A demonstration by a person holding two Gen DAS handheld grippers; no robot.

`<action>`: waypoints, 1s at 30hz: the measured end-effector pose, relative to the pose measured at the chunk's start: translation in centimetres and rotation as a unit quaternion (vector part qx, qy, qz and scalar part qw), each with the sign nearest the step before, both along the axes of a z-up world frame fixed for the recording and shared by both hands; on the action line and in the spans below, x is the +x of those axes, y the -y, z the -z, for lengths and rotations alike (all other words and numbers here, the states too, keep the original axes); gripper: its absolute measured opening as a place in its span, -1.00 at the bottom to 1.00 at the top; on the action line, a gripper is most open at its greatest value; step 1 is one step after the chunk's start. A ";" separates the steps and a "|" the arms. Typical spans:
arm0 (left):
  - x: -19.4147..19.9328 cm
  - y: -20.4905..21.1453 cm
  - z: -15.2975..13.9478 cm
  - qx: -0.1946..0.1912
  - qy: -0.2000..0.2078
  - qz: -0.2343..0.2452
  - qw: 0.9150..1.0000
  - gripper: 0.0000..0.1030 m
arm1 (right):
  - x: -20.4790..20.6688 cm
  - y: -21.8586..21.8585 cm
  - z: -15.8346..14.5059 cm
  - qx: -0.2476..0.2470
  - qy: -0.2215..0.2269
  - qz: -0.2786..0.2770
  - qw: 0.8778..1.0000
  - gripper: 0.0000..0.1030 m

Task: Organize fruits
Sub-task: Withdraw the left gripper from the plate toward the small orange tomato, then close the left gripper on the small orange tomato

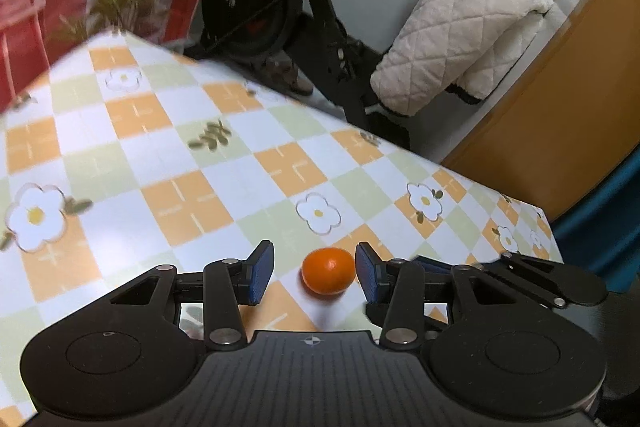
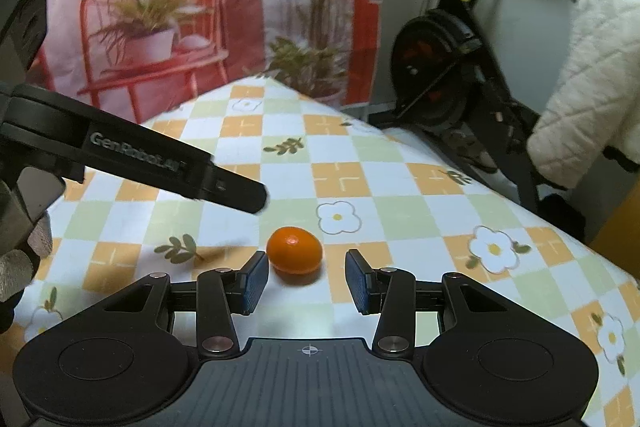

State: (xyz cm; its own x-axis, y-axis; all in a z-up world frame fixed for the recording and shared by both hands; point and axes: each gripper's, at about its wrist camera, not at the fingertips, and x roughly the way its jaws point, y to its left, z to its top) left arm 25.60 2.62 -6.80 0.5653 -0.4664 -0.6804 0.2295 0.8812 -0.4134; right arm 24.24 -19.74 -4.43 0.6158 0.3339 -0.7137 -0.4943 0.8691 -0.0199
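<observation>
While the checked tablecloth with its flower print fills most of both views, only 1 small orange fruit lies on it. Seen from the right wrist, the left gripper reaches in from the left edge, its tip above the cloth, near the fruit. In its own view the left gripper has its 2 blue pads spread – the fruit sits between them, nearer the right pad, not pinched. The right gripper is also spread and empty – the fruit lies just ahead of its left pad.
</observation>
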 end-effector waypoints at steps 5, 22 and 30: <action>0.8 0.0 1.3 -0.030 -0.022 -0.006 0.999 -0.08 | 1.5 -1.1 0.9 -0.013 -0.014 -0.014 1.000 -0.23; 1.7 0.6 2.9 -0.051 -0.038 0.006 0.998 -0.14 | 4.0 -2.5 2.3 -0.026 -0.062 -0.018 0.998 -0.23; 2.0 0.4 3.5 -0.067 -0.047 0.008 0.997 -0.22 | 5.1 -2.3 2.9 -0.019 -0.087 -0.003 0.996 -0.23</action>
State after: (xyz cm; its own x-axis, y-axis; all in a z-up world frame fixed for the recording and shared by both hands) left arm 27.61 2.20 -10.34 0.4943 -0.5646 -0.6609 0.1983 0.8135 -0.5467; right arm 29.31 -17.47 -7.32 0.4801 0.3072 -0.8217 -0.4984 0.8663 0.0327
